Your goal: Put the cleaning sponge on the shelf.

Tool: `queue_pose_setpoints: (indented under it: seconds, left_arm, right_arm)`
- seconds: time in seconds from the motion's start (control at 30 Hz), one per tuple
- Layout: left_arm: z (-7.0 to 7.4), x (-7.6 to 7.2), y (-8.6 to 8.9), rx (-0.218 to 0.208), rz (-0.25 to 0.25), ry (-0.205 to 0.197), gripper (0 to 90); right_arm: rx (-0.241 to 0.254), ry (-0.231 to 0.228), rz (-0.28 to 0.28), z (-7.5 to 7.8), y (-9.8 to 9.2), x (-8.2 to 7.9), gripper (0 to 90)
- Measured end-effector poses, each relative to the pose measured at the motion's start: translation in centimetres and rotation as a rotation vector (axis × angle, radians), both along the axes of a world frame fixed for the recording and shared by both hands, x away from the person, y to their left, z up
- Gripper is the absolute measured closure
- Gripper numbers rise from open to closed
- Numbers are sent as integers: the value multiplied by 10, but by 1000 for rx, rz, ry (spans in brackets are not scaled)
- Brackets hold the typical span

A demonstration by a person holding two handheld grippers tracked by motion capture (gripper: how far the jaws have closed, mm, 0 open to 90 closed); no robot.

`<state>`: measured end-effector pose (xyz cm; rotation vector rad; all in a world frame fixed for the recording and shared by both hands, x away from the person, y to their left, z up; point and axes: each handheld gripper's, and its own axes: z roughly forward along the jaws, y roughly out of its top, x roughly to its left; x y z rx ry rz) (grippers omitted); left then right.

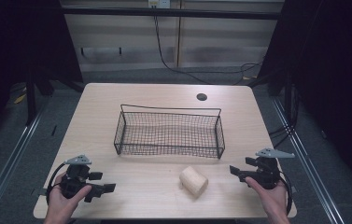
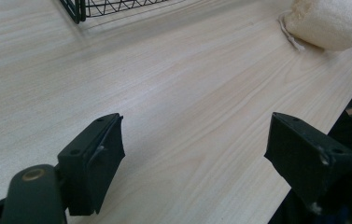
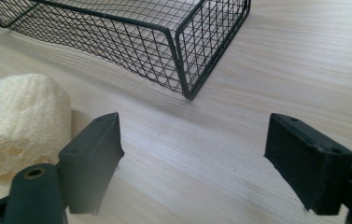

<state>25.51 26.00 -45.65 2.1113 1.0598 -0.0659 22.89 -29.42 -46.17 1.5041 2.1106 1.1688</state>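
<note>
Pale wood-grain table in a dark-curtained bay, grey floor around it, cables trailing along the back wall.

Left gripper rests at the near left corner of the table, held in the person's left hand; jaws spread wide, nothing between them, bare tabletop ahead in the left gripper view.

Black wire mesh basket, rectangular, sits mid-table, nothing in it as far as the mesh shows.

Cream-coloured loofah sponge block, short and cylindrical with a fibrous texture, lies on the table just in front of the basket, apart from it, between the two grippers and nearer the right one. In the right gripper view it lies beside the left-hand jaw, not between the jaws.

Right gripper at the near right, jaws wide apart, holding nothing.

Judgement: start of the approach, no grasp yet. Next move calls for swinging the right gripper toward the loofah, straddling it, closing gently since it looks soft, then lifting over the basket rim
</note>
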Motion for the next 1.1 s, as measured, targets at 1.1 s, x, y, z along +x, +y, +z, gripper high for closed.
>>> queue_pose_setpoints:
  seconds: [1.1]
  left_arm:
    - [0, -1, -1, 0, -1, 1, 188]
  right_arm:
    - [46, 172, 125, 24, 14, 5, 265]
